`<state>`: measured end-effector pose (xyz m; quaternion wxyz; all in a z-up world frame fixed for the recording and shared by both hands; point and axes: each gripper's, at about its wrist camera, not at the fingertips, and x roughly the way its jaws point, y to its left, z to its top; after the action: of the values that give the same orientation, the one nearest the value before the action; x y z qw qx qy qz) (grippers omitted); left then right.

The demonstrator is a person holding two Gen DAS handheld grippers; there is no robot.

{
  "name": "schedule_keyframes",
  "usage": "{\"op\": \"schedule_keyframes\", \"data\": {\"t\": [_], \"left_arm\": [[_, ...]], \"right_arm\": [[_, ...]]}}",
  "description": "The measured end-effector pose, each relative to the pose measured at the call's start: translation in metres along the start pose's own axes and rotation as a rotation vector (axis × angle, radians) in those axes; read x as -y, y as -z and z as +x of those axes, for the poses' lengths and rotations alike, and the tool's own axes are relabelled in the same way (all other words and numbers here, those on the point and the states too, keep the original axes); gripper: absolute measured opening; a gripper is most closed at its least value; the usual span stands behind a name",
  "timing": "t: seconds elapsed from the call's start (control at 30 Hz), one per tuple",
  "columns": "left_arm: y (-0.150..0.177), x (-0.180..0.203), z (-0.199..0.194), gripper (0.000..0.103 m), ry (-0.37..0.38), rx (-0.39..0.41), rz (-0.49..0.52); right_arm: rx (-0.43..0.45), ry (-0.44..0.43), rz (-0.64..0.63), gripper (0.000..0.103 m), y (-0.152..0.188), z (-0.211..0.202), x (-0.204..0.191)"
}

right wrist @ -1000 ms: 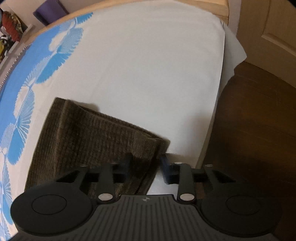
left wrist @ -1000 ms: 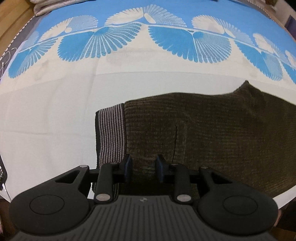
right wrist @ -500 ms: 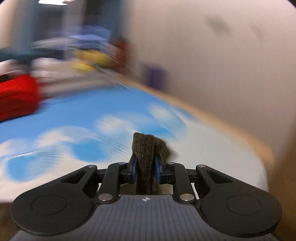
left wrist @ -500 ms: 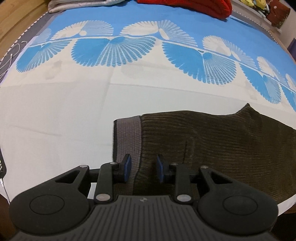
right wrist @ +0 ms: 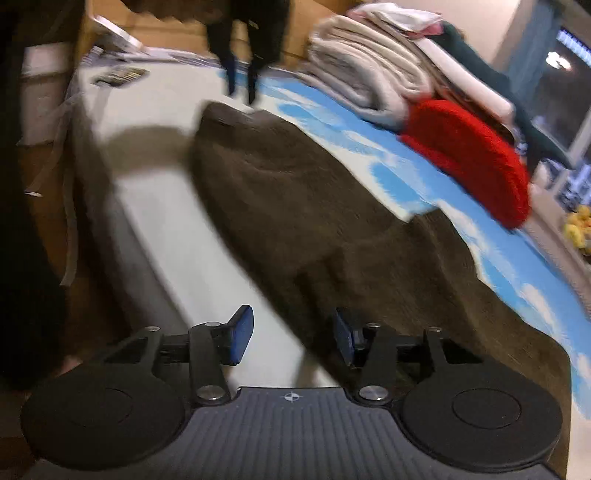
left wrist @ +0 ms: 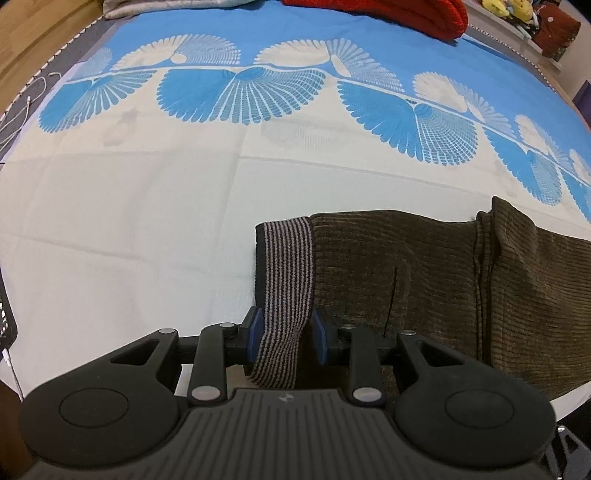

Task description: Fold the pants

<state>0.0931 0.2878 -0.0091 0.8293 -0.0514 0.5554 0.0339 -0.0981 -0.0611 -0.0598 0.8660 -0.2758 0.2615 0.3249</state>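
Half a second ago my right tongs (right wrist: 291, 338) were pinching a fold of the pants; now they are standing wide apart, gripping nothing, with the blue pads (right wrist: 242, 334) well clear of the cloth. Meanwhile my left tongs (left wrist: 287, 334), which were hovering over the brown fabric, are now sitting around the striped waistband (left wrist: 286, 280), though the pads are not quite pressing it, so I am reading them as parted.

Working outward in the left view, the pants (left wrist: 424, 273) are lying flat across the lower right of the frame on the bed sheet (left wrist: 129, 221), with a folded-over layer ridging up toward the right edge. Blue fan patterns are running across the upper half, and a red knit item (left wrist: 388, 14) is lying along the top edge.

Seen from the right tongs, blurred, the pants (right wrist: 332, 221) are stretching from centre to lower right, with folded blankets (right wrist: 369, 74) stacked at upper right.
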Motion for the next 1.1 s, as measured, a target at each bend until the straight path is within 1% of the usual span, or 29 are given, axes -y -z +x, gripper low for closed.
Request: {"op": "schedule_keyframes", "data": {"t": [0.03, 0.07, 0.13, 0.17, 0.2, 0.27, 0.3, 0.37, 0.4, 0.43, 0.5, 0.53, 0.6, 0.67, 0.7, 0.77, 0.83, 0.87, 0.9, 0.93, 0.97, 1.0, 1.03, 1.07, 1.1], "left_arm": [[-0.001, -0.001, 0.0, 0.033, 0.002, 0.004, 0.0], [-0.002, -0.002, 0.0, 0.033, 0.002, 0.005, -0.003], [-0.002, -0.005, 0.001, 0.033, 0.0, 0.007, -0.012], [-0.002, -0.006, 0.001, 0.033, 0.001, 0.006, -0.013], [-0.002, -0.006, 0.001, 0.033, 0.001, 0.005, -0.012], [-0.002, -0.006, 0.002, 0.033, -0.003, 0.005, -0.006], [-0.001, -0.007, 0.002, 0.033, -0.002, 0.004, -0.005], [-0.001, -0.007, 0.002, 0.033, -0.004, 0.002, -0.005], [-0.002, -0.007, 0.002, 0.033, -0.005, 0.002, -0.005], [-0.002, -0.007, 0.002, 0.033, -0.004, 0.003, -0.007], [-0.003, -0.007, 0.002, 0.033, -0.002, 0.005, -0.008], [-0.003, -0.006, 0.002, 0.033, -0.002, 0.006, -0.009], [-0.004, -0.006, 0.002, 0.033, 0.001, 0.006, -0.01], [-0.004, -0.007, 0.001, 0.033, 0.003, 0.009, -0.012], [-0.004, -0.008, 0.0, 0.033, 0.005, 0.011, -0.016], [-0.003, -0.01, -0.001, 0.033, 0.008, 0.014, -0.022], [-0.004, -0.014, 0.0, 0.033, 0.004, 0.012, -0.028], [-0.004, -0.015, 0.001, 0.033, 0.001, 0.01, -0.037], [-0.004, -0.017, 0.001, 0.033, -0.001, 0.008, -0.047], [-0.004, -0.019, 0.001, 0.033, -0.001, 0.006, -0.058], [-0.003, -0.02, 0.0, 0.033, 0.003, 0.006, -0.063], [-0.003, -0.02, 0.0, 0.033, 0.01, 0.008, -0.062], [-0.003, -0.02, 0.0, 0.033, 0.014, 0.009, -0.058], [-0.003, -0.021, 0.0, 0.033, 0.015, 0.007, -0.057], [-0.002, -0.022, 0.001, 0.033, 0.012, 0.002, -0.06]], "right_arm": [[0.013, -0.029, 0.023, 0.046, -0.005, -0.003, 0.007], [0.05, -0.01, 0.038, 0.048, -0.01, -0.008, 0.013], [0.099, 0.08, 0.066, 0.051, -0.021, -0.011, 0.023], [0.102, 0.111, 0.096, 0.054, -0.024, -0.008, 0.031], [0.091, 0.133, 0.133, 0.057, -0.023, -0.004, 0.039], [0.034, 0.141, 0.195, 0.057, -0.02, 0.01, 0.056], [0.005, 0.127, 0.216, 0.059, -0.017, 0.019, 0.062], [-0.012, 0.089, 0.227, 0.062, -0.017, 0.029, 0.066], [-0.022, 0.067, 0.21, 0.061, -0.02, 0.036, 0.066], [-0.035, 0.043, 0.186, 0.059, -0.022, 0.04, 0.065], [-0.053, -0.006, 0.16, 0.044, -0.027, 0.042, 0.068], [-0.065, -0.043, 0.161, 0.041, -0.029, 0.044, 0.07], [-0.083, -0.119, 0.154, 0.018, -0.031, 0.048, 0.074], [-0.076, -0.154, 0.107, 0.014, -0.035, 0.045, 0.073], [-0.066, -0.165, 0.097, 0.013, -0.037, 0.039, 0.073], [-0.015, -0.182, 0.11, 0.013, -0.04, 0.02, 0.075], [0.011, -0.174, 0.106, 0.016, -0.036, 0.008, 0.071], [-0.01, -0.184, 0.1, 0.021, -0.03, 0.01, 0.067], [-0.049, -0.195, 0.083, 0.029, -0.023, 0.016, 0.062], [-0.066, -0.178, 0.049, 0.031, -0.019, 0.019, 0.056], [-0.059, -0.141, 0.017, 0.035, -0.017, 0.018, 0.051], [-0.051, -0.124, 0.026, 0.041, -0.018, 0.017, 0.05], [-0.045, -0.12, 0.055, 0.046, -0.019, 0.016, 0.051], [-0.039, -0.114, 0.076, 0.053, -0.021, 0.016, 0.051], [-0.038, -0.103, 0.069, 0.056, -0.022, 0.017, 0.049]]}}
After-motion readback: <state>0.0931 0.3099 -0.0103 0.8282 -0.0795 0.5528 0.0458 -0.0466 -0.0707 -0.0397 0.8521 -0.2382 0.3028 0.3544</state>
